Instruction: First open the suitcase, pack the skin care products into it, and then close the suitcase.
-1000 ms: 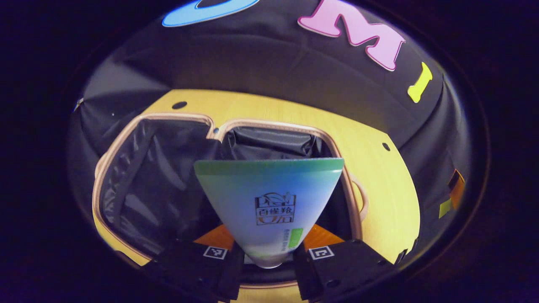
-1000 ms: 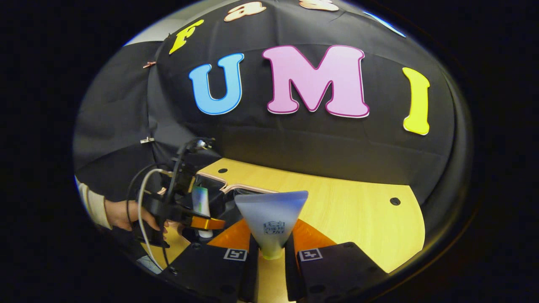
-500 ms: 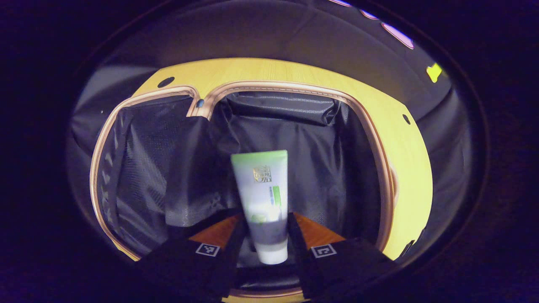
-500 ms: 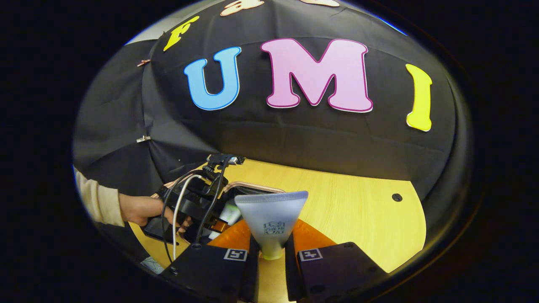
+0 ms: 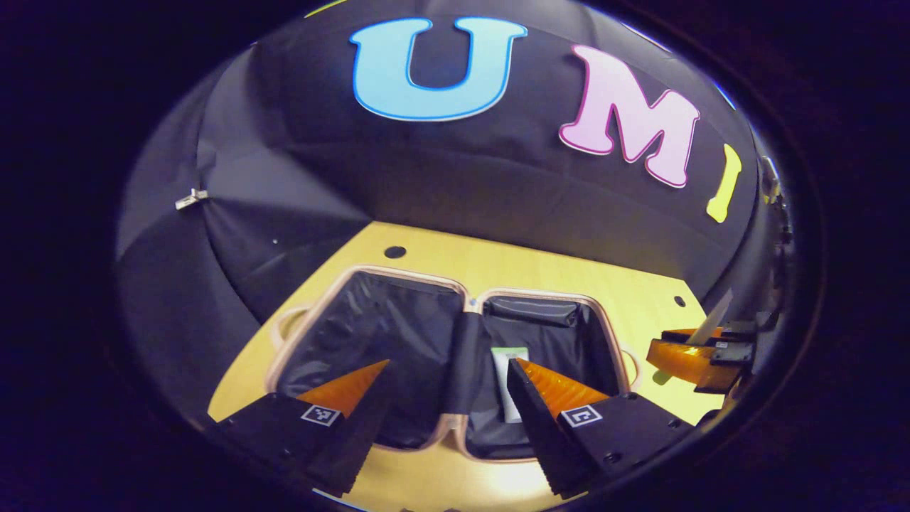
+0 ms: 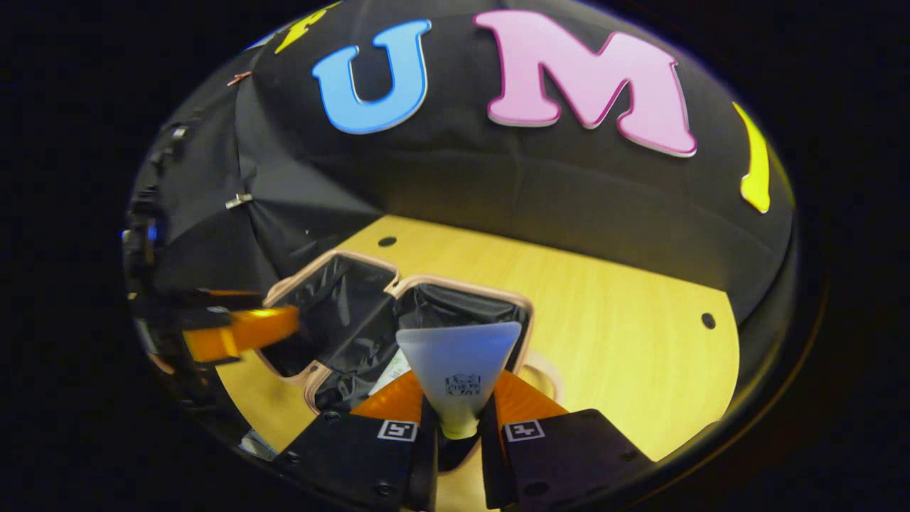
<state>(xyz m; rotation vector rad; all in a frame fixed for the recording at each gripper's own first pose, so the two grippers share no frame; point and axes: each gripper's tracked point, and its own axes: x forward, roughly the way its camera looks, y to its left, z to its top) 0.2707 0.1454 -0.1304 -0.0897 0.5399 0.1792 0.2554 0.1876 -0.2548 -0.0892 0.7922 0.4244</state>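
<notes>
Right claw (image 6: 455, 427) pinching soft, light tube (image 6: 458, 363) near cap end, hovering above open suitcase (image 6: 455, 288); left claw (image 5: 448, 398) spreading empty over other tube (image 5: 508, 380).

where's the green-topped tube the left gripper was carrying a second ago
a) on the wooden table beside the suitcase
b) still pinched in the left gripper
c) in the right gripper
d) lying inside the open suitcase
d: the green-topped tube lies on the black lining of the open suitcase, and the left gripper stands open with nothing between its fingers.
</notes>
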